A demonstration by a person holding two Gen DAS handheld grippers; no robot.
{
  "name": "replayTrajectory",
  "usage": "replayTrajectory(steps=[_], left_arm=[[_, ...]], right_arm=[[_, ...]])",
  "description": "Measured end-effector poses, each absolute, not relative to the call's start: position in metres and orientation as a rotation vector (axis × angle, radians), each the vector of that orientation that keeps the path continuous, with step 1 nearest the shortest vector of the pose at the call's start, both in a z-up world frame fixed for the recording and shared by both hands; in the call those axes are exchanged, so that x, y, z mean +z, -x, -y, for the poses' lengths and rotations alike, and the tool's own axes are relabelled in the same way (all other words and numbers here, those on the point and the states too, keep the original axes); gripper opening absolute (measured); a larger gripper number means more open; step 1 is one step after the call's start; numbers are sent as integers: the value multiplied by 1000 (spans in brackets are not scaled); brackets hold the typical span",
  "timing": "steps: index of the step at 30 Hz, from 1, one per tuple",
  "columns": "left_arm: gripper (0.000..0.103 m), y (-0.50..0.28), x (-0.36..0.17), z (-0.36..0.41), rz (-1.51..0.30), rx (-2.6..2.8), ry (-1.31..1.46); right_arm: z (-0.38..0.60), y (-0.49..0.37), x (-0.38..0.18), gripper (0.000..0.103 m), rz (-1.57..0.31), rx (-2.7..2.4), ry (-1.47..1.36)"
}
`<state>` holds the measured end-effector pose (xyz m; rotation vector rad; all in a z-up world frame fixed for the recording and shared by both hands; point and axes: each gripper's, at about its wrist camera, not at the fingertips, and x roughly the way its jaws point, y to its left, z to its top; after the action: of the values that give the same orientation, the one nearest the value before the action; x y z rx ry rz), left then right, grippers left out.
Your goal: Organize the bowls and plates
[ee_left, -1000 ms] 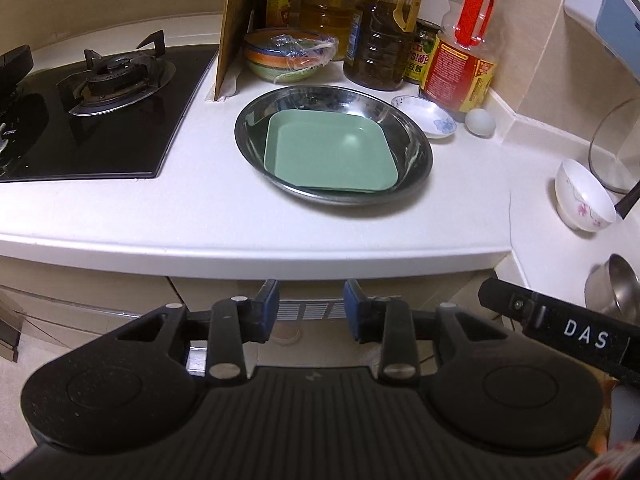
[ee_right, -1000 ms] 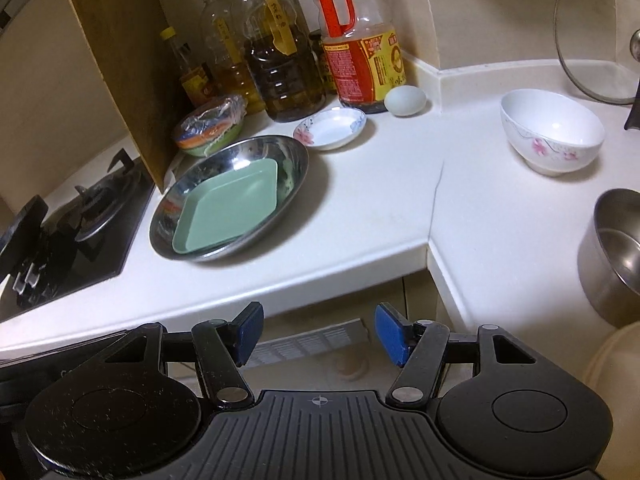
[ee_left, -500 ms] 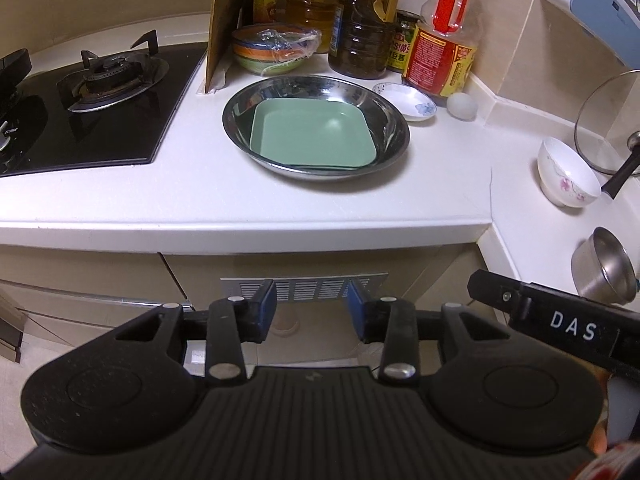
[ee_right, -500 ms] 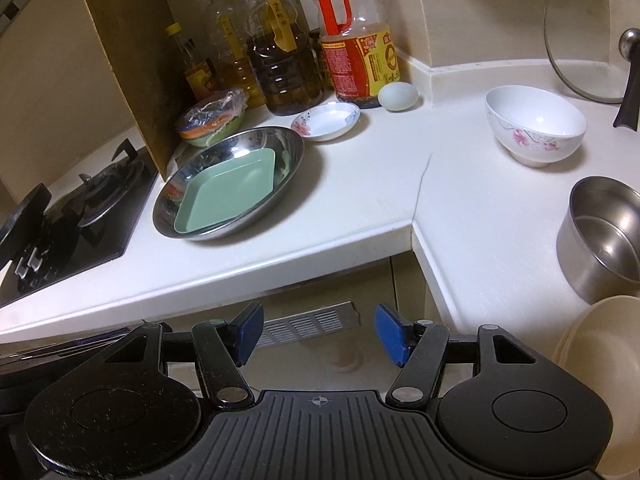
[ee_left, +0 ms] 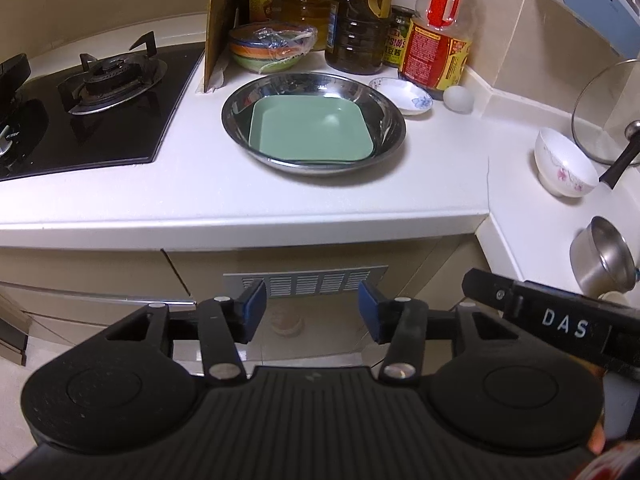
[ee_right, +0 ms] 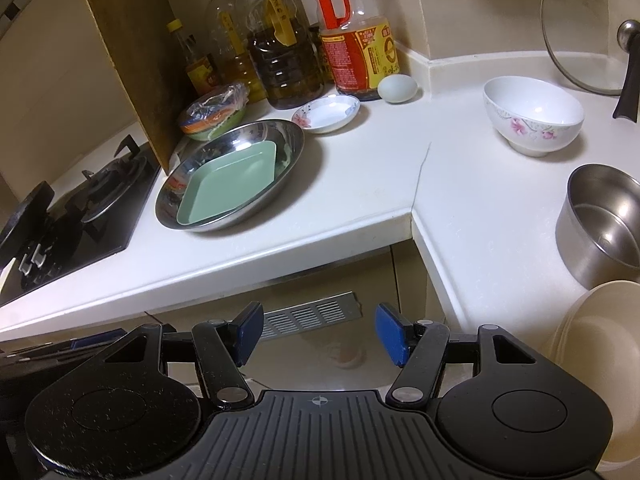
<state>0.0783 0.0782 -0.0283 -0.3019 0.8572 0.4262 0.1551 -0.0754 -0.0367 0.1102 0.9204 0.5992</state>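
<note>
Both claws, left [ee_left: 311,309] and right [ee_right: 318,334], hang agape and empty off the table [ee_left: 200,200] edge, the left's jaws just widened; green plate [ee_left: 310,129] sits inside steel pan [ee_left: 394,120], so a shallow rim grab risks slipping or dragging the pan.

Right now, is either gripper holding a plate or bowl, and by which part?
Nothing is held. The left gripper, whose jaws have just been opening, and the right gripper both stand open and empty, short of the counter edge.
</note>
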Motion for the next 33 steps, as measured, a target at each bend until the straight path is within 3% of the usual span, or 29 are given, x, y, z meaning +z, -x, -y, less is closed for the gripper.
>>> replayTrajectory(steps=[16,33], left_arm=[[44,-172,-17,-121,-771,210,227],[31,-312,-27,-183,-818,11,186]], right_arm=[[60,-241,-27,62,-847,463,-257],[8,-350,-44,61,-791,375,-313]])
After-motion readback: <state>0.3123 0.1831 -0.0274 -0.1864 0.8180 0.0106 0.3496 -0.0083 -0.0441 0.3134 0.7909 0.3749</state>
